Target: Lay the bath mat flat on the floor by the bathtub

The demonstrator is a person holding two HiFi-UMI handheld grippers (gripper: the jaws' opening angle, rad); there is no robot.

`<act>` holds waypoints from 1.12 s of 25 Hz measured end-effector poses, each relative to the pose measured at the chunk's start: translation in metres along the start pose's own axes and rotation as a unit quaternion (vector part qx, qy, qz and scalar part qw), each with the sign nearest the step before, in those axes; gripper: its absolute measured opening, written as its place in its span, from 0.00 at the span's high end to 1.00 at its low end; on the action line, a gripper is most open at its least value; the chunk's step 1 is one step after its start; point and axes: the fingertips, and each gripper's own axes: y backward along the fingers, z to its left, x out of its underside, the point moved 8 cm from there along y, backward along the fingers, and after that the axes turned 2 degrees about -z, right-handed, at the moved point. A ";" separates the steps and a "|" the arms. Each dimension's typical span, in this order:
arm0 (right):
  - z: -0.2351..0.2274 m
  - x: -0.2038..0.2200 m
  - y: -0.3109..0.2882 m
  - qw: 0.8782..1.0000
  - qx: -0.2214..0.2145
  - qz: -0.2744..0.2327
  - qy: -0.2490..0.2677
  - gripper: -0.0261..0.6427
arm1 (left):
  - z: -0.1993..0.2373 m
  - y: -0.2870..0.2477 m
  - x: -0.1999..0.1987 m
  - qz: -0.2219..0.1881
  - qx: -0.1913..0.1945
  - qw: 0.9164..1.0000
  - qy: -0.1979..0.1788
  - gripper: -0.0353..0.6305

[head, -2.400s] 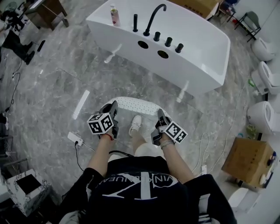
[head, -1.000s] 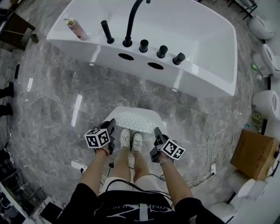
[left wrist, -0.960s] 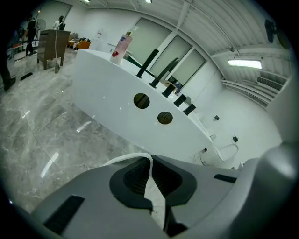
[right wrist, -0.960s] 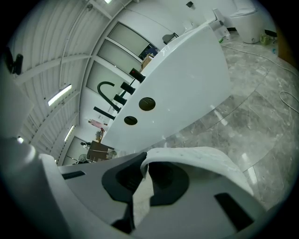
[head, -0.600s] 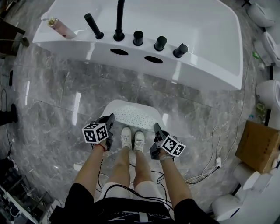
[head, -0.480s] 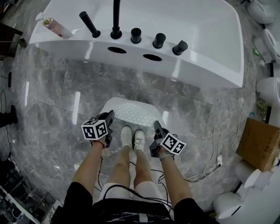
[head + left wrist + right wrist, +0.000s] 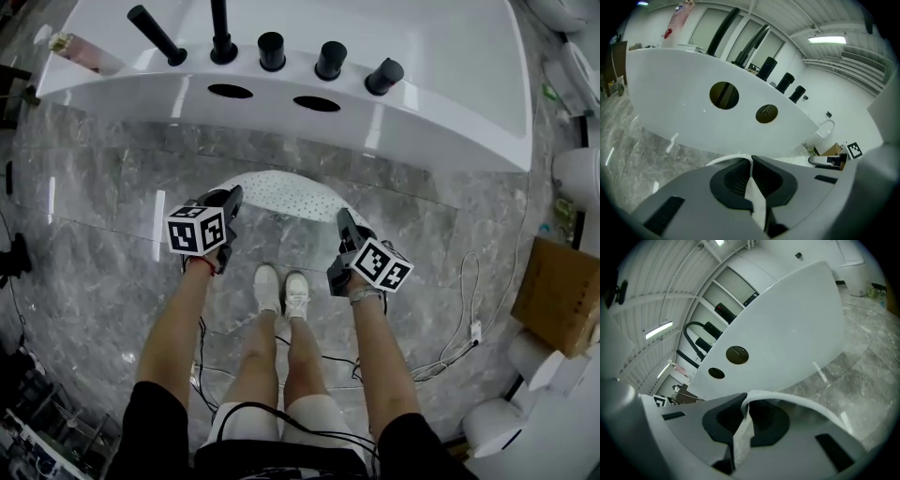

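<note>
Here the bath mat (image 7: 281, 192), white and dotted with small holes, is seen in front of the bathtub (image 7: 450, 103), its rounded far edge turned toward the tub's side and set just short of it. Its two near corners are held up off the grey marble floor (image 7: 94, 206); whether the far edge rests on the floor cannot be told.

The corner further from the bottle end of the tub is pinched by the right gripper (image 7: 345, 223). In the right gripper view the jaws (image 7: 747, 404) are closed on a thin fold of the mat (image 7: 740, 437), and the mat's rim is seen arching away from them toward the tub. The other corner is clamped in the same way by the left gripper (image 7: 228, 199): in the left gripper view a white strip of the mat (image 7: 754, 197) is squeezed between the closed jaws (image 7: 751, 164).

A pair of white shoes (image 7: 282, 289) is planted behind the mat, on the side away from the tub, between the two grippers.

On the tub's near rim a row of black knobs (image 7: 330, 59) and a black spout (image 7: 220, 33) are mounted, and two dark oval holes (image 7: 231, 91) are cut in the side below them. A pink bottle (image 7: 80, 53) is placed at one end of the rim. Beyond the tub's other end a cardboard box (image 7: 562, 300) and a loose white cable (image 7: 459, 309) are seen on the floor.
</note>
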 end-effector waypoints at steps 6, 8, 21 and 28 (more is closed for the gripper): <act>-0.014 0.000 -0.027 0.995 -0.040 -0.055 0.075 0.91 | 0.011 -0.022 0.004 -0.073 0.001 0.996 -0.057 0.91; -0.043 0.032 -0.043 0.996 -0.036 -0.055 0.059 0.91 | 0.030 -0.041 0.035 -0.072 -0.002 0.996 -0.054 0.91; -0.198 0.254 -0.113 0.996 0.032 0.074 -0.029 0.91 | 0.154 -0.140 0.261 0.061 -0.050 0.996 0.044 0.91; -0.215 0.282 -0.123 0.989 0.069 0.115 -0.068 0.91 | 0.169 -0.145 0.299 0.078 -0.060 0.991 0.096 0.91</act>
